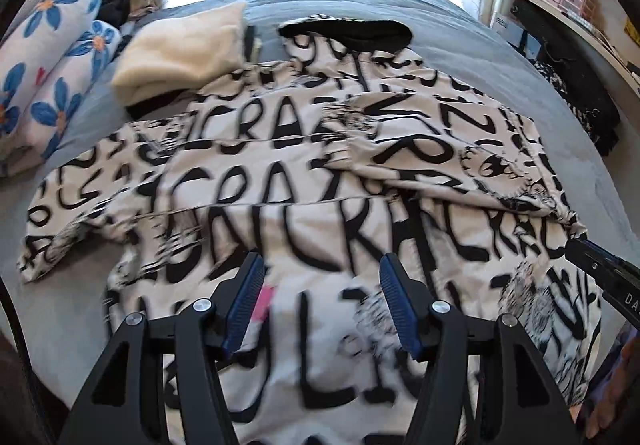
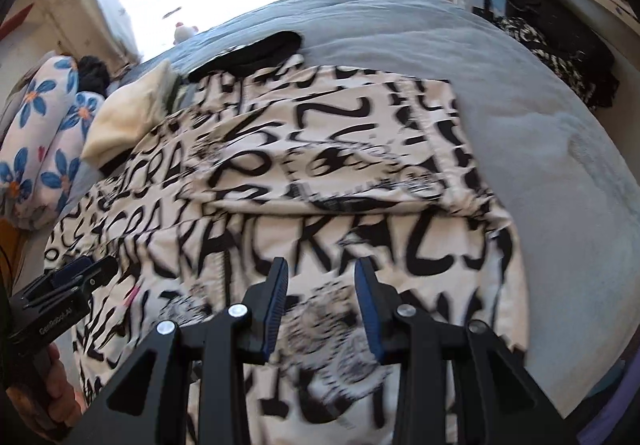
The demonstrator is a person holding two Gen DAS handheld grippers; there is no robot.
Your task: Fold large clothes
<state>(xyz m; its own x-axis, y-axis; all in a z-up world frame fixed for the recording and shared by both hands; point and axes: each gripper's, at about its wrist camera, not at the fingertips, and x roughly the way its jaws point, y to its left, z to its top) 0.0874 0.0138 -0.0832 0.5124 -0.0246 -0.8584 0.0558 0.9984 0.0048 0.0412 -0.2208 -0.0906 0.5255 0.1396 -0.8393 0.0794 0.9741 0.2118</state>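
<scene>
Risk: folded sleeve [image 1: 436, 161] atop garment [image 1: 304, 213] may slide off if next grab tugs the body cloth; loose layers, soft bed [image 1: 472, 41]. L gripper [image 1: 320, 299]: jaws parted, nothing betw. pads. R gripper [image 2: 321, 303]: parted narrower, empty. Garment lies flat on bed, under and ahead of both grippers, not touched.
</scene>
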